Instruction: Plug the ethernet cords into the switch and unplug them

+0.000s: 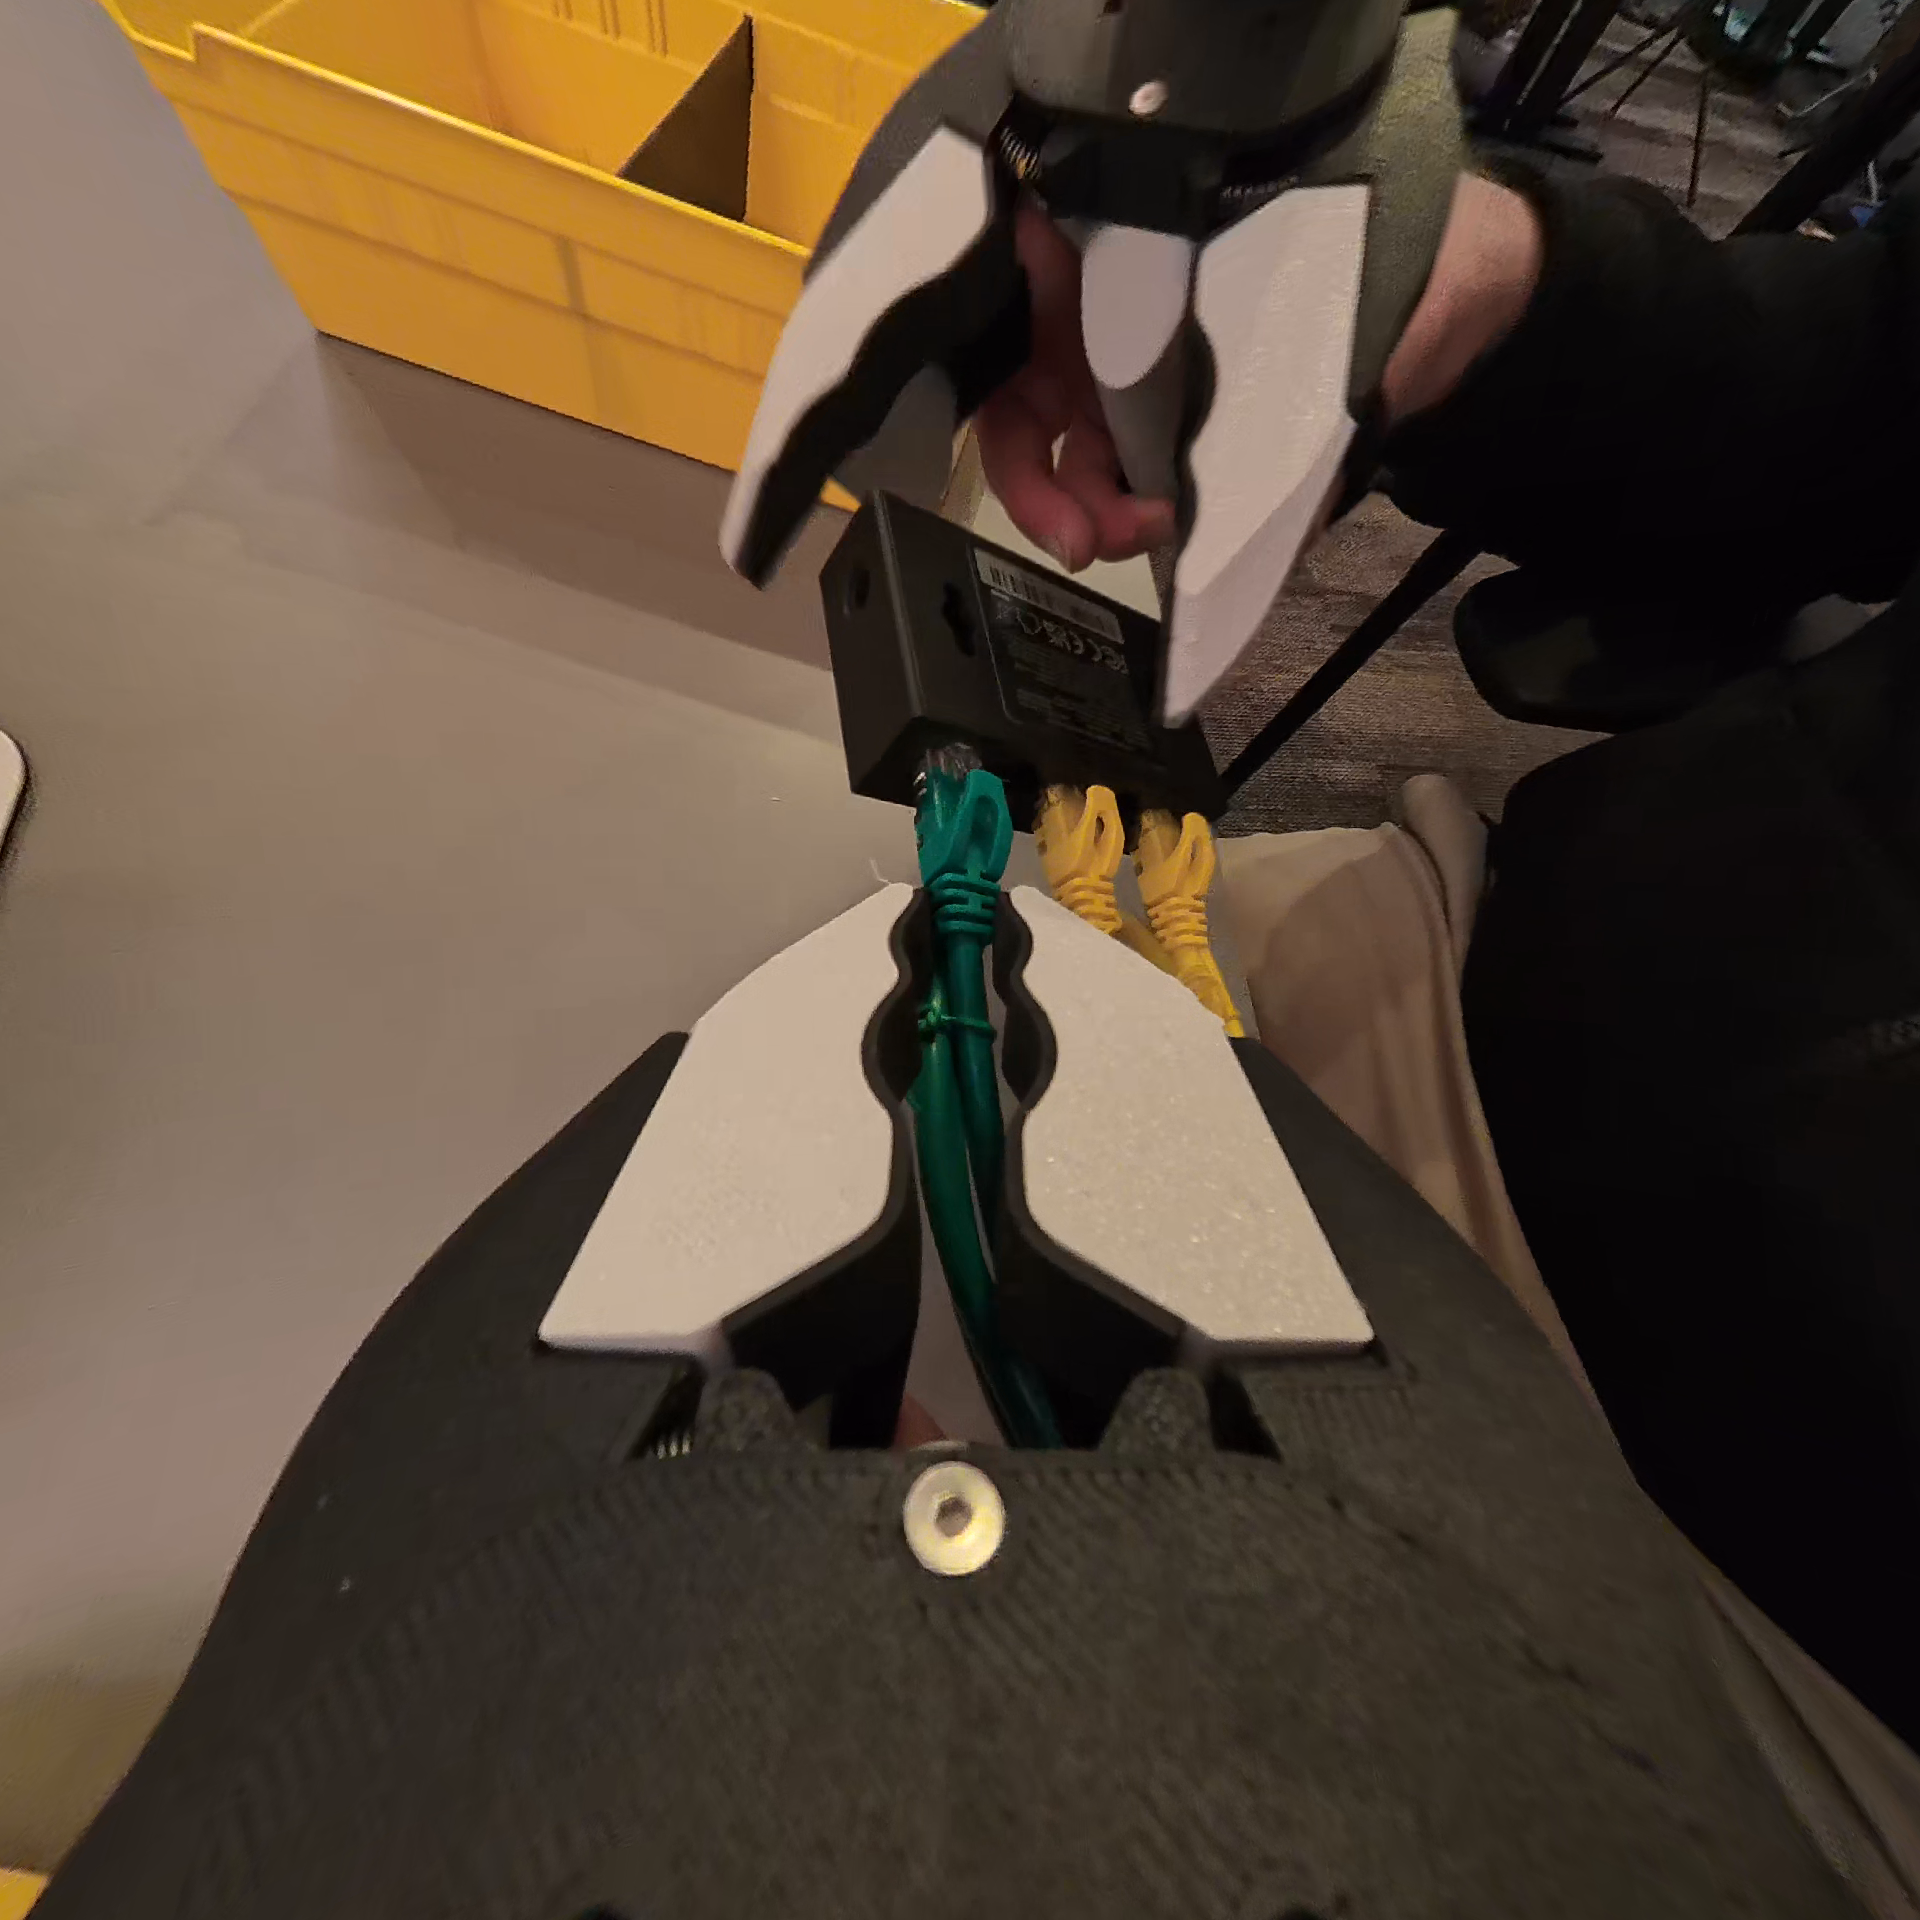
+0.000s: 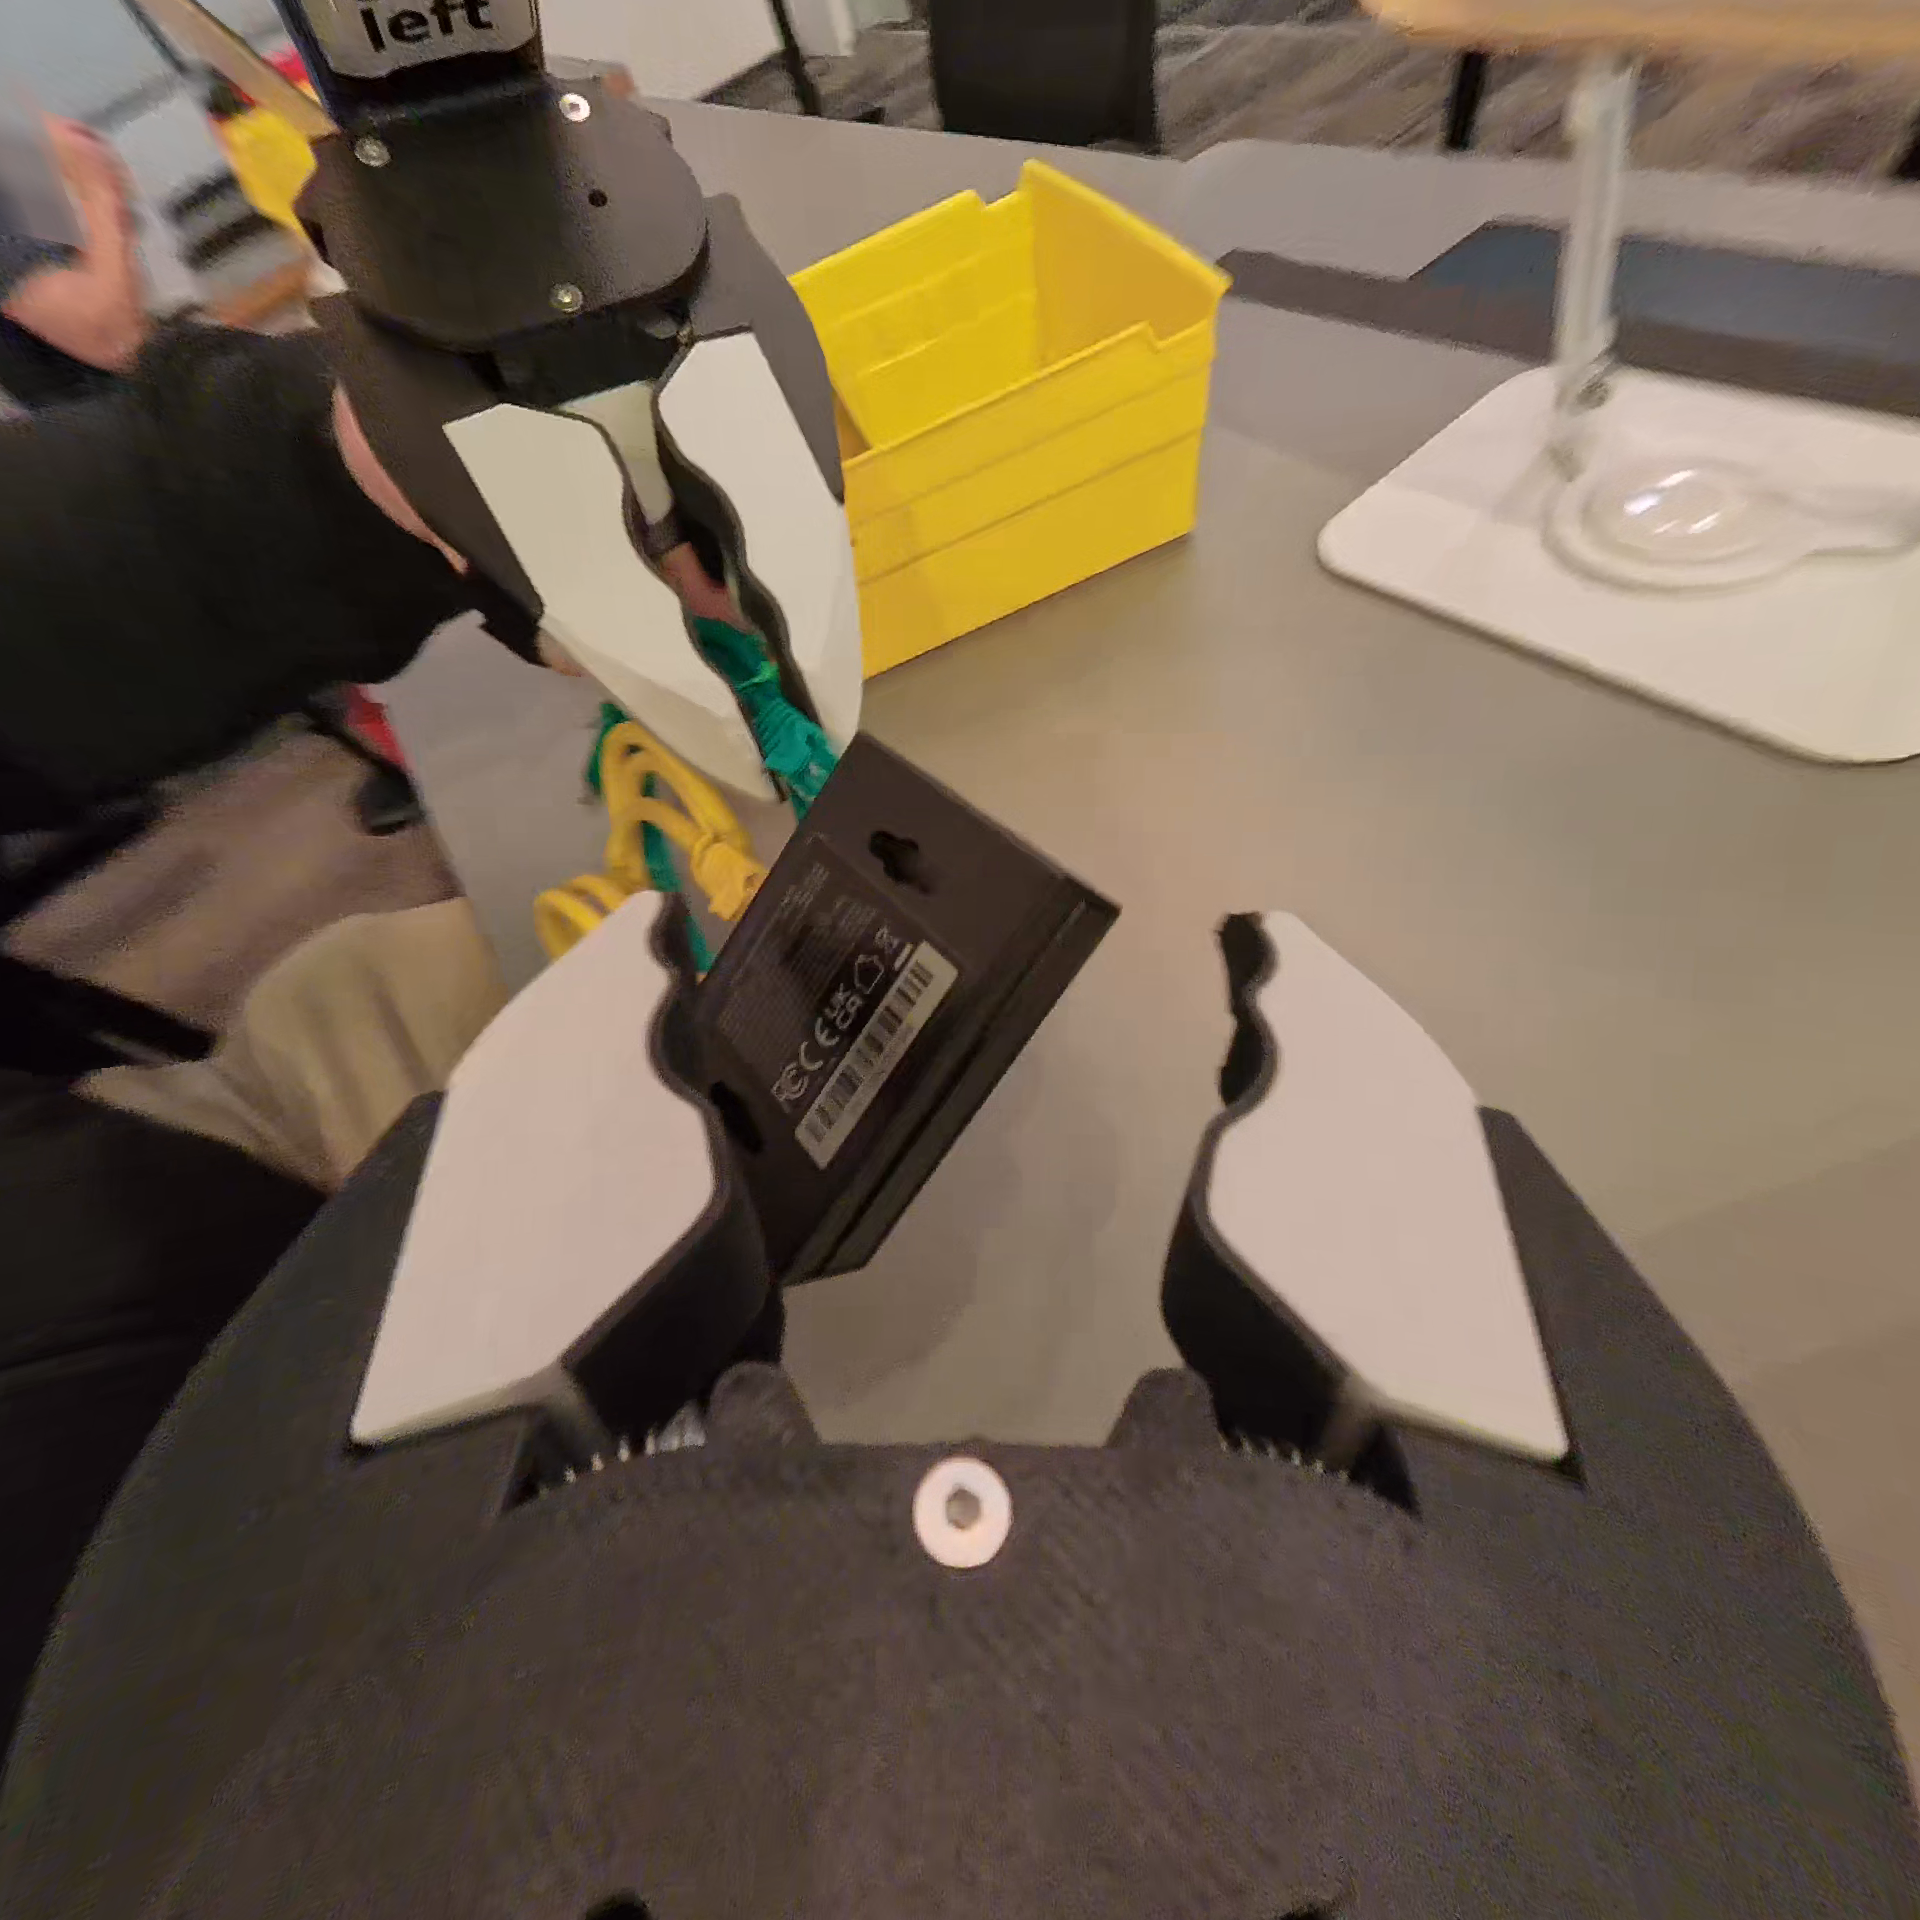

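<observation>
The black switch [image 1: 997,665] hangs tilted, label side up, near the table's edge. My left gripper [image 1: 956,909] is shut on the green ethernet cord [image 1: 951,1039] just behind its plug [image 1: 961,821]. The plug's clear tip sits at the leftmost port; I cannot tell how deep. Two yellow cords [image 1: 1081,847] are plugged in beside it. My right gripper [image 2: 945,920] is open around the switch [image 2: 883,1018], which touches only its left finger [image 2: 561,1122]. The right wrist view also shows the left gripper [image 2: 790,727] on the green plug [image 2: 795,743].
A yellow divided bin [image 1: 520,208] stands on the grey table [image 1: 312,831], behind the switch; it also shows in the right wrist view [image 2: 1039,436]. A white base with a clear glass piece [image 2: 1662,561] is at the right. Loose yellow cord loops [image 2: 644,800] hang off the table's edge.
</observation>
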